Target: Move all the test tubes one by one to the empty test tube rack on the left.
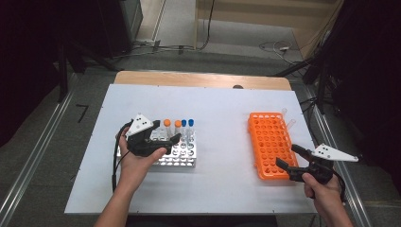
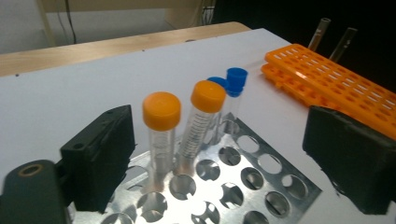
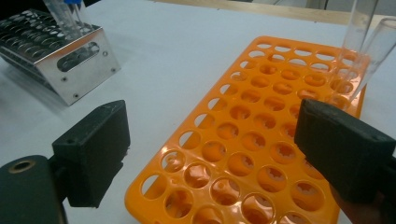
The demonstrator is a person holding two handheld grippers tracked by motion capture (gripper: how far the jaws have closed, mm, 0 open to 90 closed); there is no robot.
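We have just set a tube down, it seems: the left gripper (image 1: 158,142) sits over the metal rack (image 1: 182,158) at centre-left of the high view, jaws spread wide with nothing between them. In the left gripper view the two orange-capped tubes (image 2: 161,135) stand in the rack at mid-frame just ahead of the jaws, the blue-capped tubes (image 2: 236,84) behind them. To finish cleanly we should back the jaws straight away from the caps, keeping them wide so neither pad clips a tube and tilts it in its hole.

The left hand (image 1: 137,163) comes up from the bottom edge, palm turned up beneath the gripper, which points toward the right of the frame. The right gripper (image 1: 295,158) hangs at the lower right, at the near corner of the orange rack (image 1: 269,142), jaws also wide and empty; two clear tubes (image 3: 362,35) stand at that rack's far edge.
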